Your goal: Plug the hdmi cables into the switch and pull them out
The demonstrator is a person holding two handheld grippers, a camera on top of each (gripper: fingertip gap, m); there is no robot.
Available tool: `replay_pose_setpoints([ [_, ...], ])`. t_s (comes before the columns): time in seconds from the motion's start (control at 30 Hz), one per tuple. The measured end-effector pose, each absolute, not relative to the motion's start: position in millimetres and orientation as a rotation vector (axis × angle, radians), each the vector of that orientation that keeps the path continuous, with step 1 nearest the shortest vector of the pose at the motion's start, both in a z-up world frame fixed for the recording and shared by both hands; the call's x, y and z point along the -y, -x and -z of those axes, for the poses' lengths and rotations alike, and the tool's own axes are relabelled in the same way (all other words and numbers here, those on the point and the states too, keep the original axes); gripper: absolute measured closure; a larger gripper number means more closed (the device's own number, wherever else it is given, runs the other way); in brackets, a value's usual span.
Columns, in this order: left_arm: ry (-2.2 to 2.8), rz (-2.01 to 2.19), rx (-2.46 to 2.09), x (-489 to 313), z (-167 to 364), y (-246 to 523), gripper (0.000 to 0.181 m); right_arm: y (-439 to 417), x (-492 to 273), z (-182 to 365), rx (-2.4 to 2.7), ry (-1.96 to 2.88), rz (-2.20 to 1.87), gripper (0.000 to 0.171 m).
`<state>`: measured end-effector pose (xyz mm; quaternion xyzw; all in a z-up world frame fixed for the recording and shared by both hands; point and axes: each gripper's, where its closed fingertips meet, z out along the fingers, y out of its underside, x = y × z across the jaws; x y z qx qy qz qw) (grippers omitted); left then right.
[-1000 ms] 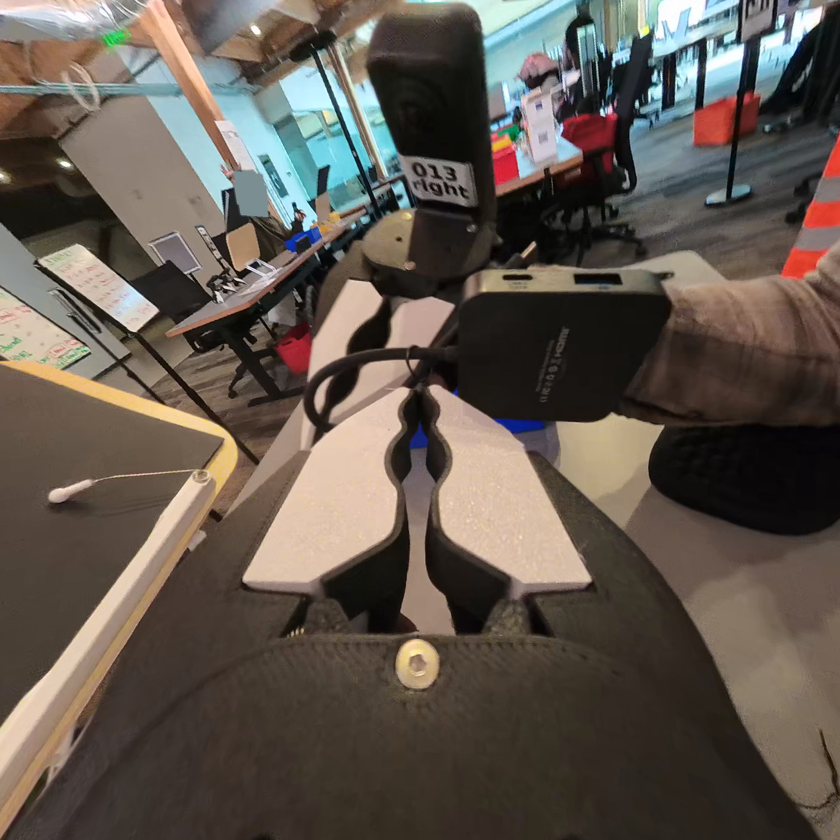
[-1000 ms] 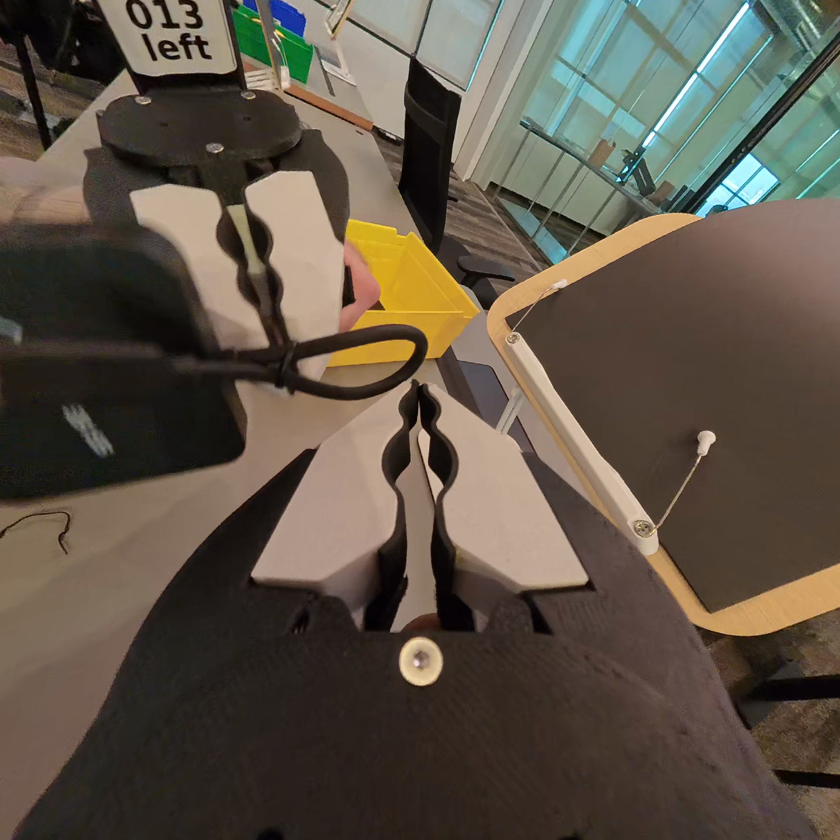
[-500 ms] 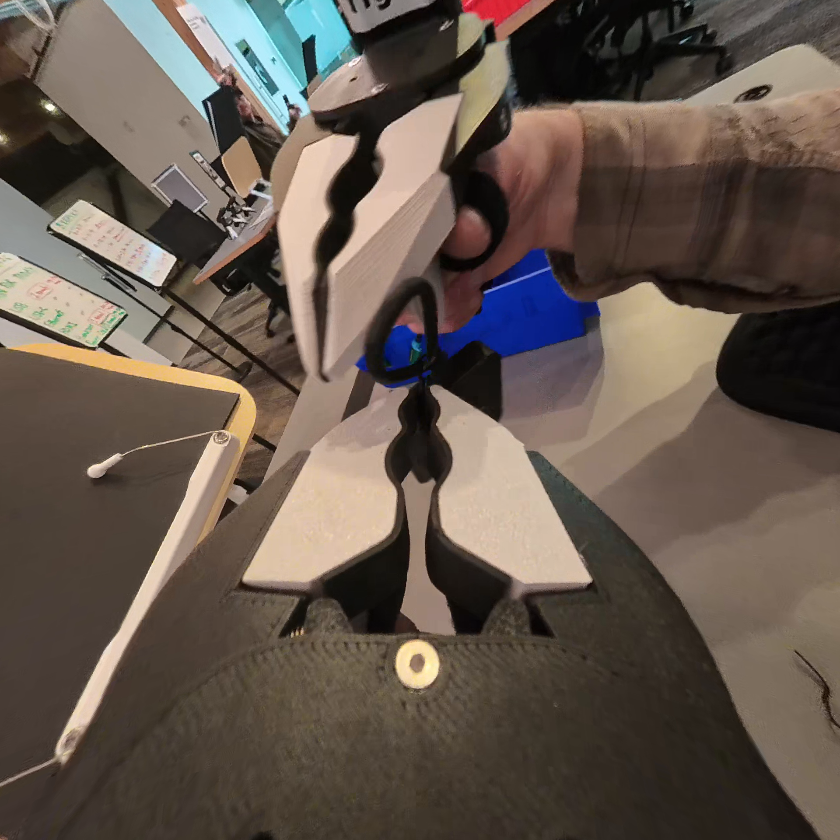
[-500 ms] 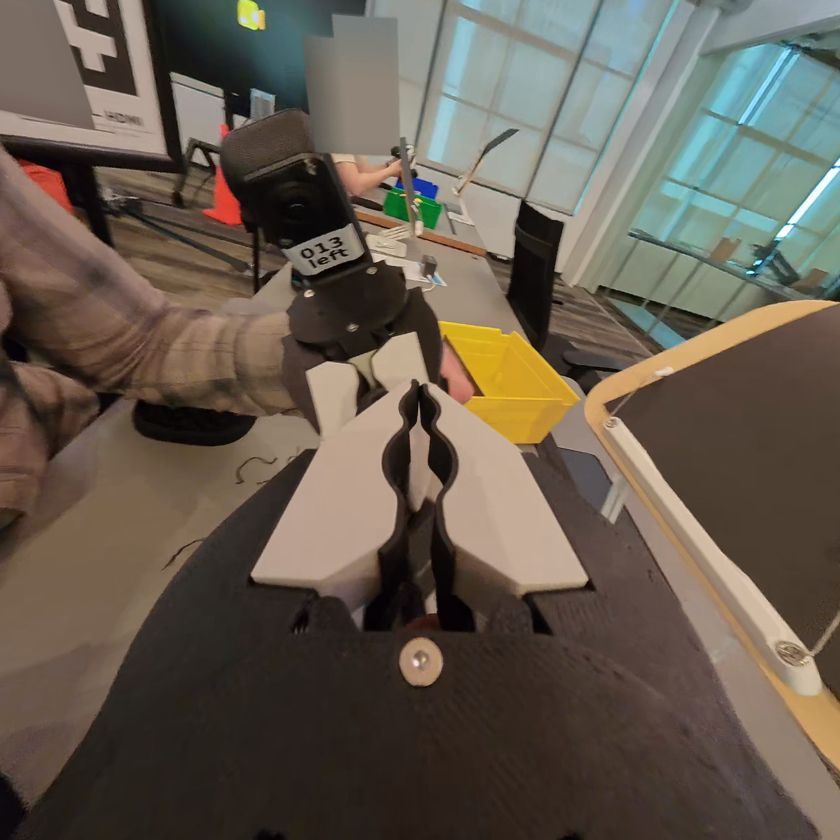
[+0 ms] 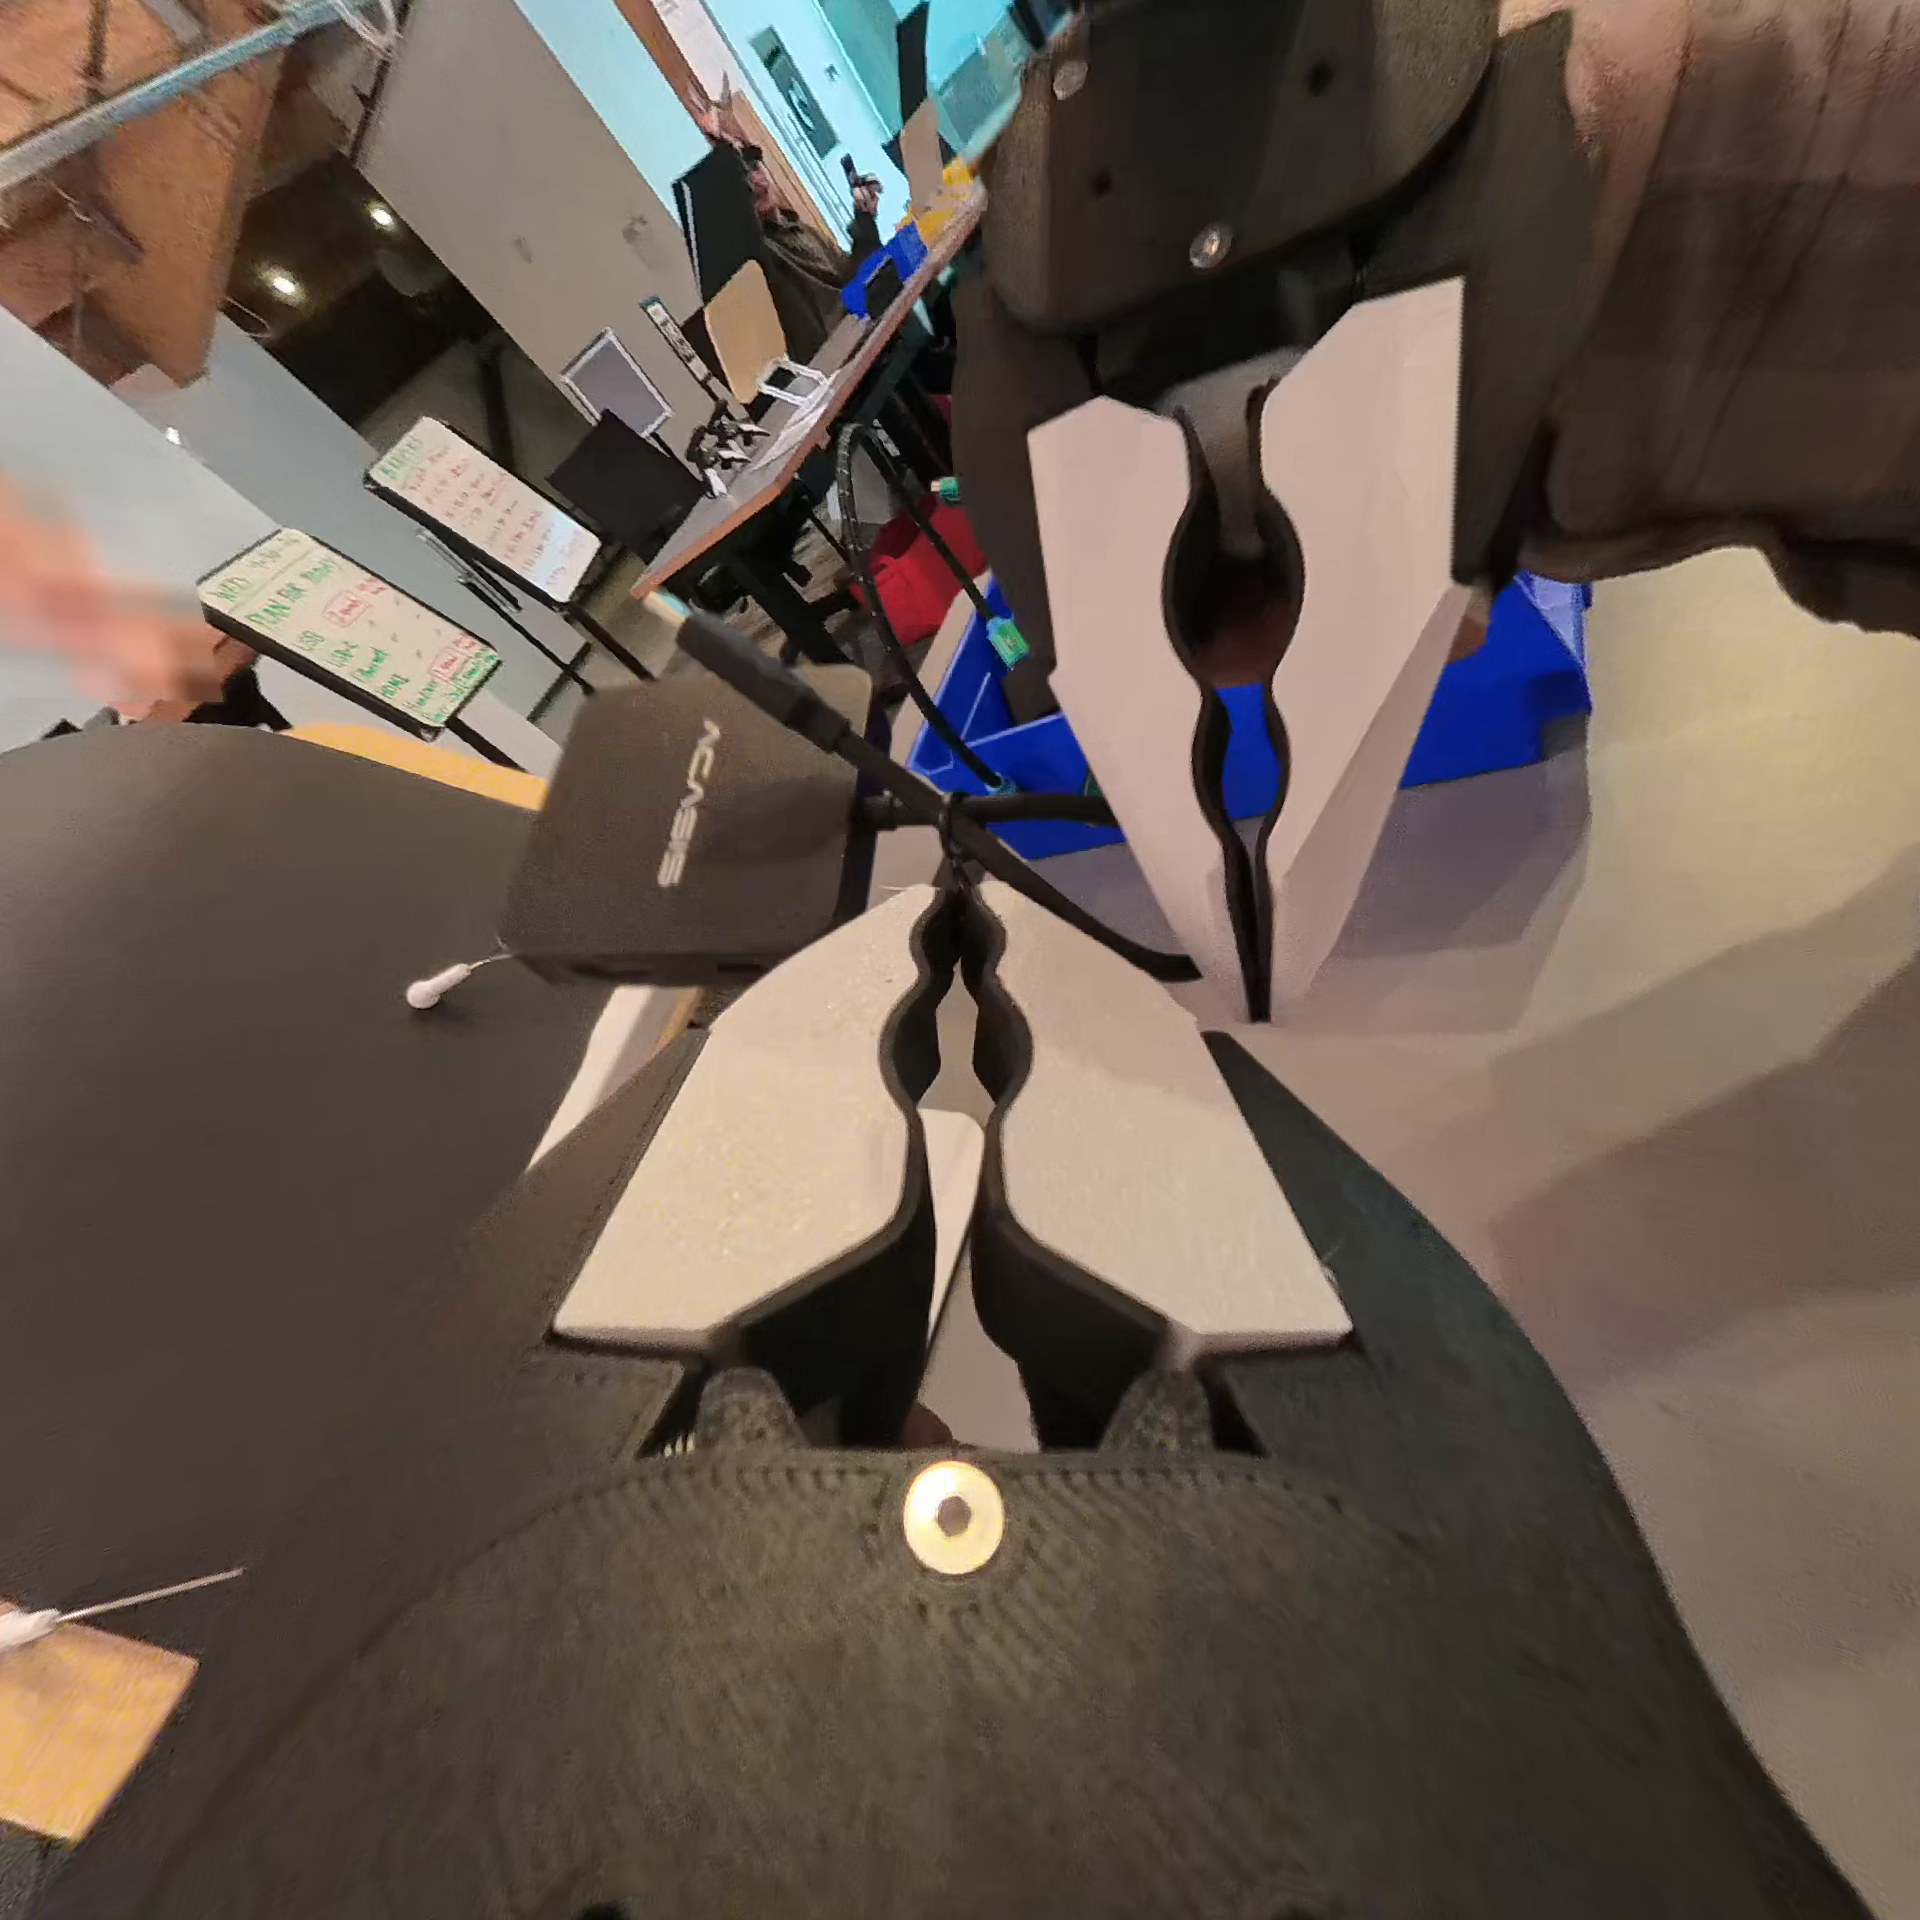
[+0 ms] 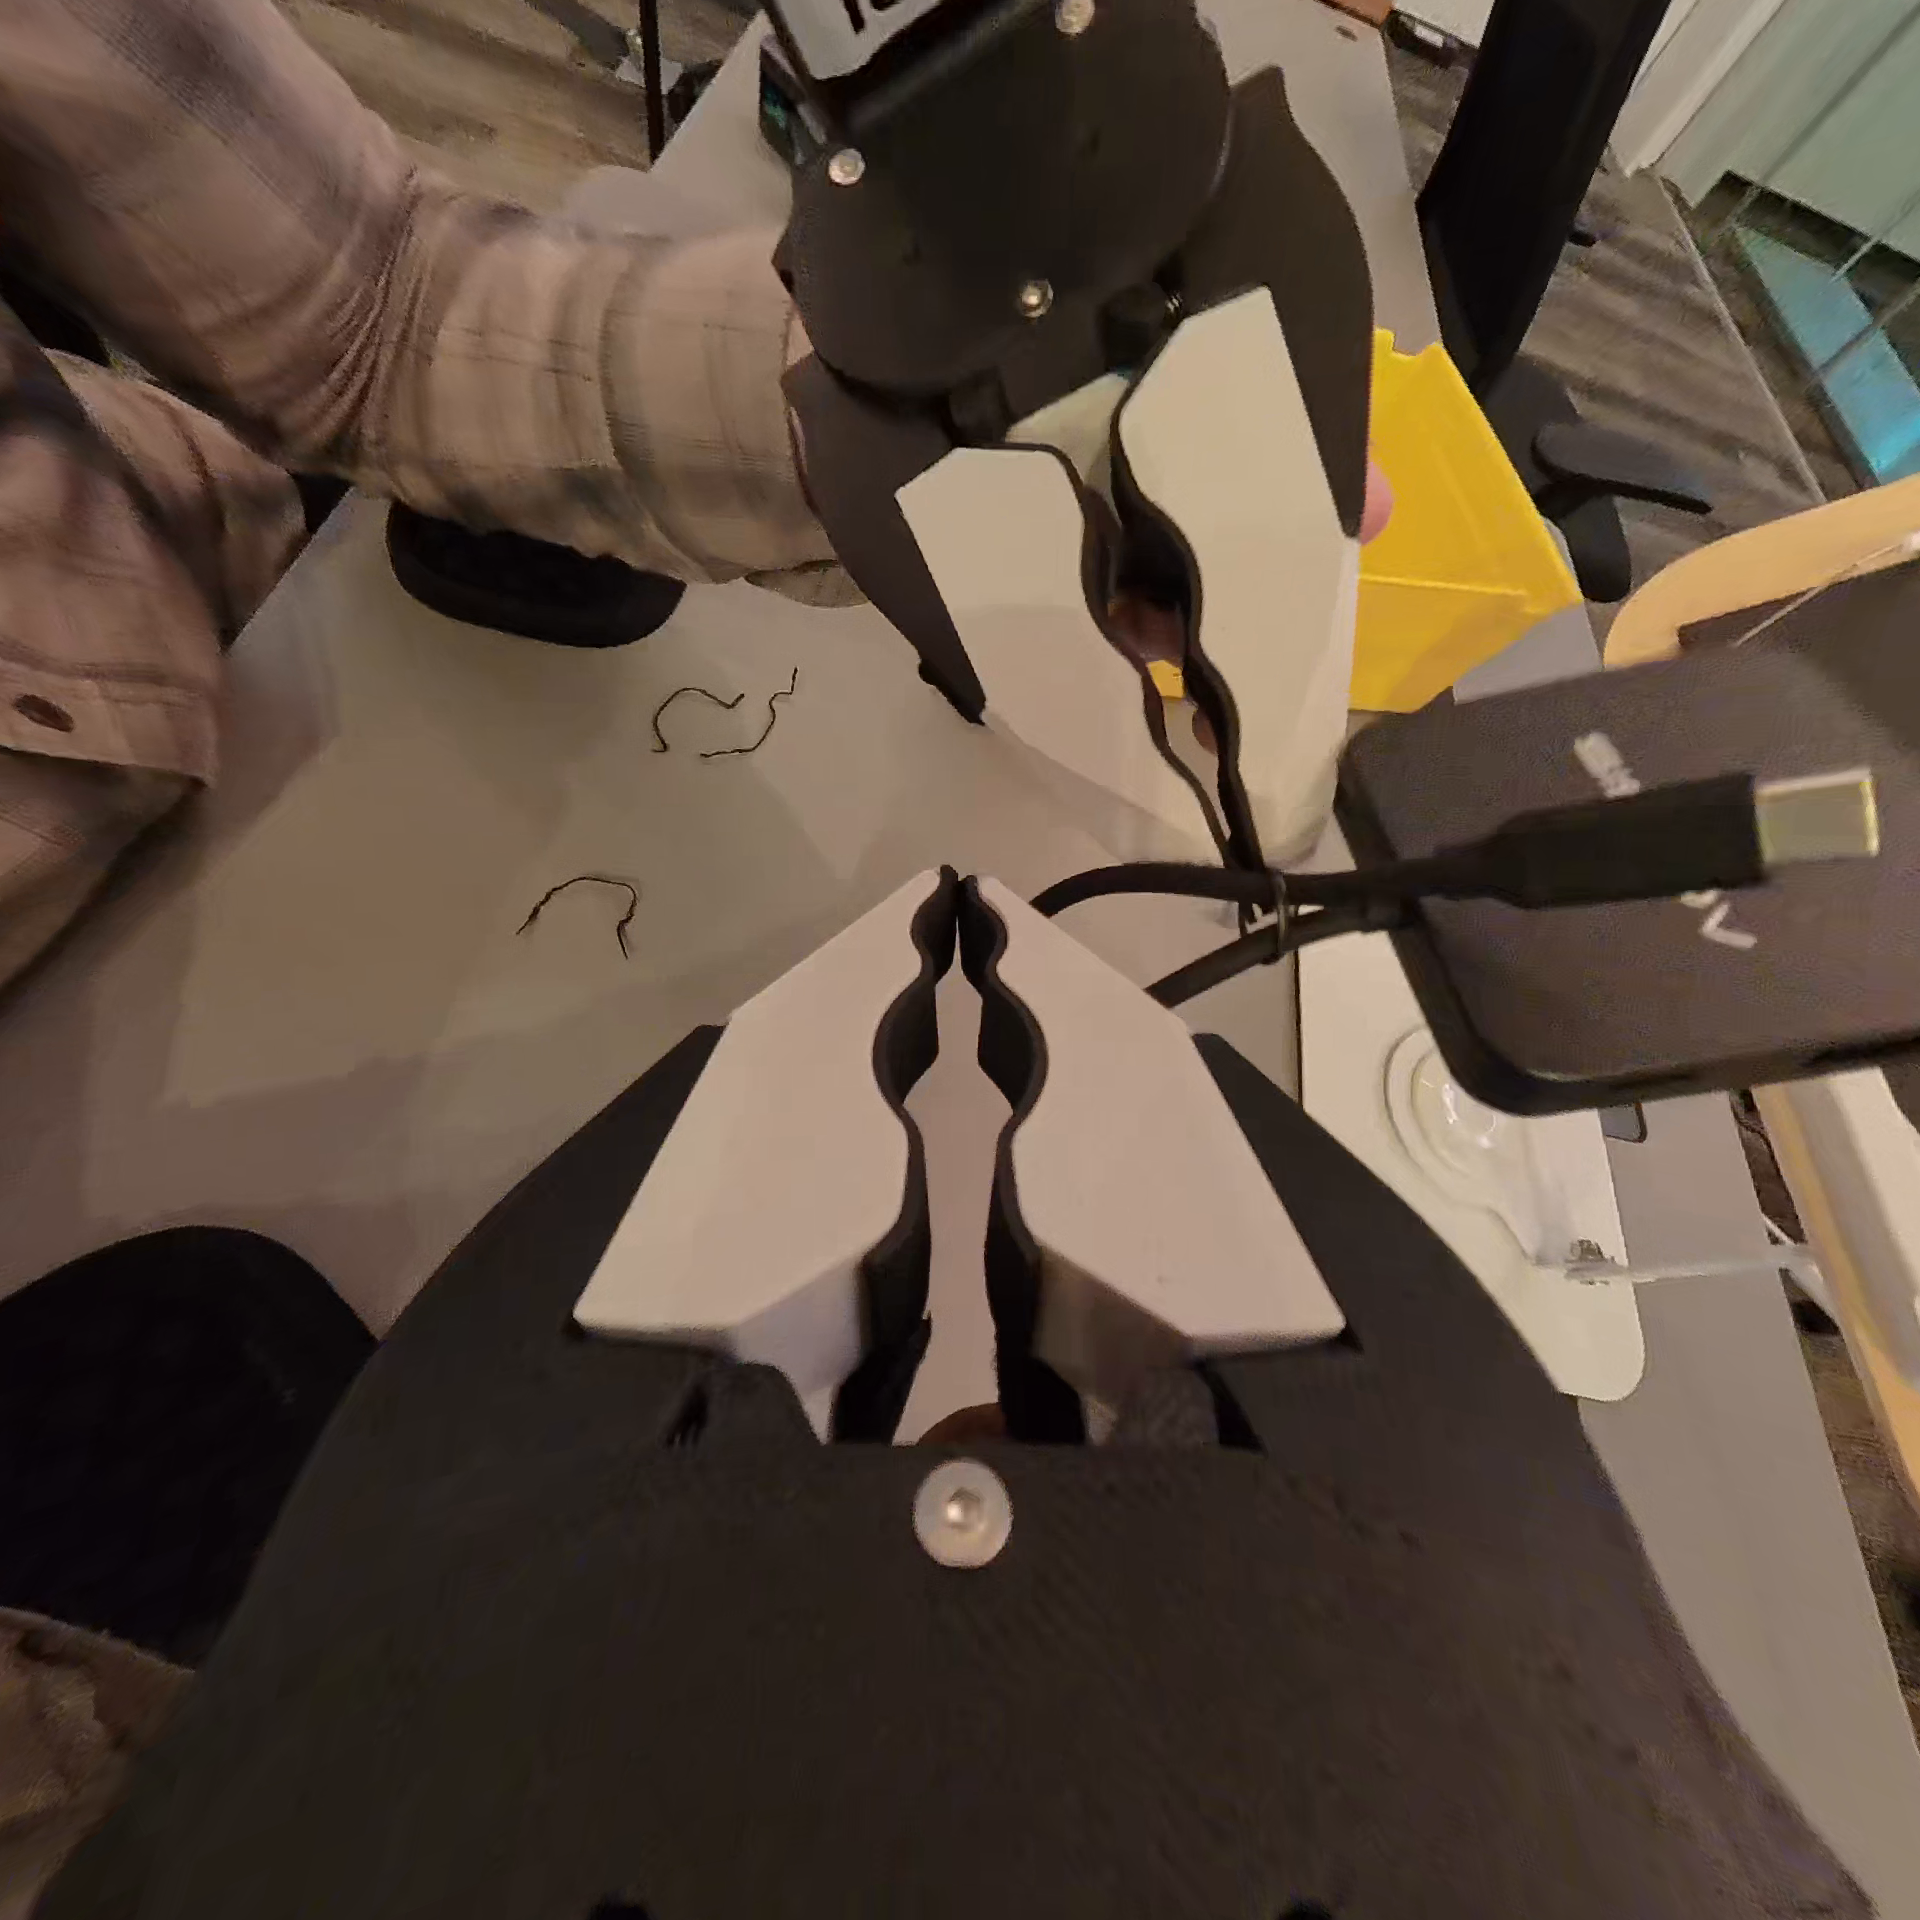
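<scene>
The black switch box (image 5: 686, 831) hangs from its short black cable (image 5: 1039, 883), which is bundled with a tie. My left gripper (image 5: 961, 904) is shut on that cable at the tie; the right wrist view (image 6: 1247, 862) shows this too, with the switch (image 6: 1662, 956) dangling to the right of it. The cable's plug (image 6: 1818, 821) sticks out free over the switch, its metal end bare. My right gripper (image 6: 956, 883) is shut and empty, just left of the cable loop (image 6: 1101, 883). In the left wrist view the right gripper (image 5: 1257, 997) points down at the table.
Grey table (image 6: 416, 935) with thread scraps (image 6: 717, 717) and a black round pad (image 6: 520, 582). A yellow bin (image 6: 1455, 540) and a blue bin (image 5: 1507, 675) holding a green-tipped cable (image 5: 1003, 644) stand behind. A black board with wooden rim (image 5: 208, 1039) lies beside the table. Spacing between my two grippers at the tips: around 5 cm.
Both grippers have tipped down toward the table. The switch has swung from the right of my left gripper to its left. The right gripper has moved off the cable loop.
</scene>
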<state>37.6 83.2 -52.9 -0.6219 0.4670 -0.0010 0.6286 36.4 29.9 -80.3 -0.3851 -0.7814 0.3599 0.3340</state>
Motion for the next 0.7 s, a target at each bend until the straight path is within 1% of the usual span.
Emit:
replay_pose_setpoints([
  [0.13, 1.399, -0.023, -1.062, -82.3, 48.2, -38.3, 0.180, -35.2, -35.4, 81.6, 2.021, 1.034, -0.942, 0.171],
  [0.3, 1.365, 0.025, -1.050, -76.0, 39.8, -43.7, 0.180, -29.8, -63.8, 98.8, 1.998, 1.127, -0.759, 0.171],
  [0.43, 1.358, 0.026, -1.054, -72.5, 35.9, -43.1, 0.180, -15.9, -78.8, 89.1, 1.871, 1.121, -0.790, 0.171],
  [0.6, 1.348, 0.093, -1.180, -58.6, 48.0, -56.8, 0.180, -2.3, -92.7, 77.3, 1.730, 1.133, -0.821, 0.171],
  [0.7, 1.377, 0.026, -1.274, -57.6, 65.3, -63.5, 0.180, 1.2, -91.5, 65.2, 1.675, 1.076, -0.852, 0.171],
])
